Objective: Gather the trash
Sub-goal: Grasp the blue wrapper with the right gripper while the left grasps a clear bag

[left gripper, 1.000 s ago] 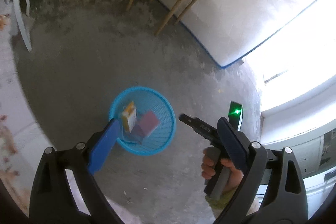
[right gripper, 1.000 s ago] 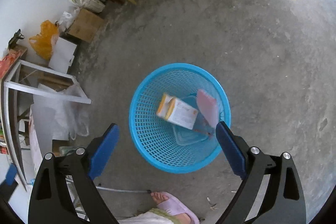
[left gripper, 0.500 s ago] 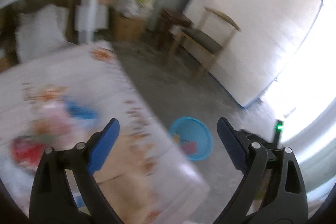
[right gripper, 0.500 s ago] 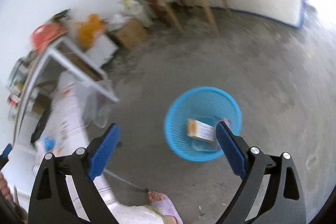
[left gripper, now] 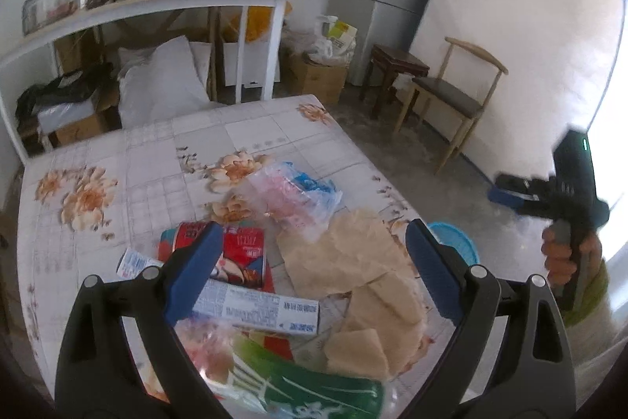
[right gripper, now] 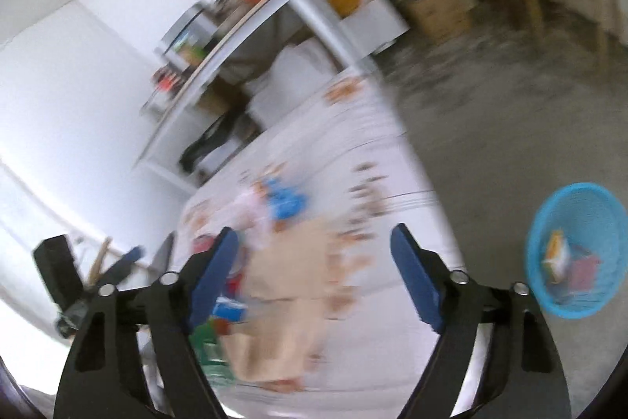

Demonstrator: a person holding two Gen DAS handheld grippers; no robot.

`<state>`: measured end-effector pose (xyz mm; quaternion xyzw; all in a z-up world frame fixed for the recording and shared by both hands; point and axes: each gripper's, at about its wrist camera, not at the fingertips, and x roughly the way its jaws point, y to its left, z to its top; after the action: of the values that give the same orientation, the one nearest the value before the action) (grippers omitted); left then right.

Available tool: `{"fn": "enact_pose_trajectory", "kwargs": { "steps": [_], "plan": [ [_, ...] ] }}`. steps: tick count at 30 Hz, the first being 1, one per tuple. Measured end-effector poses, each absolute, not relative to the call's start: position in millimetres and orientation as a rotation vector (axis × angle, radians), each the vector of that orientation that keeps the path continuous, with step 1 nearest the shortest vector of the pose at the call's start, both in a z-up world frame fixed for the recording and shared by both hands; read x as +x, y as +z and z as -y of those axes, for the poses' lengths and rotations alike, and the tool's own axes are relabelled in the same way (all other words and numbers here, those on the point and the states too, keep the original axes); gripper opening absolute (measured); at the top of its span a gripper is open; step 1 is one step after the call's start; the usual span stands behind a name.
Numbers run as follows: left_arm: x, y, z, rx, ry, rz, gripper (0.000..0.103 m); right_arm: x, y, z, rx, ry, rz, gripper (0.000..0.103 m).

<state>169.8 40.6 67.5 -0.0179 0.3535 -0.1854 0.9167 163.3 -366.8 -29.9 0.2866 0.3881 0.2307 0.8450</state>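
Over table (left gripper: pixel 274 128) now, both tongs (left gripper: pixel 310 262) (right gripper: pixel 314 269) off basket (right gripper: pixel 577 250)

Right wrist view motion-blurred: trash on table (right gripper: pixel 353 301) unreadable; green wrapper (left gripper: pixel 314 385) cut off at btm edge.

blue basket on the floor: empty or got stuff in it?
Not empty. In the right wrist view the blue basket stands upright on the floor beside the table and holds a small white-and-orange carton and something pinkish; blur hides more.

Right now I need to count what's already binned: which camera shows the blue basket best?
The right wrist view: the blue basket stands nearly whole on the floor, its contents visible though blurred. The left wrist view shows only a rim sliver past the table edge.
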Motion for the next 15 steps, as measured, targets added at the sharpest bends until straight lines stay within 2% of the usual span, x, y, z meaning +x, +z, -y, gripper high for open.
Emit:
{"fn": "enact_pose_trajectory", "kwargs": {
  "steps": [5,9,11,13,15],
  "plan": [
    [203.3,55.3,-17.9,0.072,-0.408,-0.754,0.09,206.4,-26.3,314.1,0.609,0.575,-0.931,0.062],
    [259.3,43.9,-22.2,0.039,-0.424,-0.867,0.082,245.4,-25.6,283.1,0.581,0.588,-1.02,0.054],
    [290.0,33.2,-28.4,0.006,-0.424,-0.955,0.077,263.4,-29.0,266.6,0.552,0.599,-1.055,0.05],
    [331.6,9.9,-41.6,-0.097,-0.38,-1.14,0.071,281.0,-33.4,253.3,0.508,0.592,-1.089,0.047],
    [358.7,-8.9,-53.0,-0.222,-0.373,-1.266,0.071,293.8,-37.9,240.4,0.464,0.582,-1.118,0.047]
  ]
}}
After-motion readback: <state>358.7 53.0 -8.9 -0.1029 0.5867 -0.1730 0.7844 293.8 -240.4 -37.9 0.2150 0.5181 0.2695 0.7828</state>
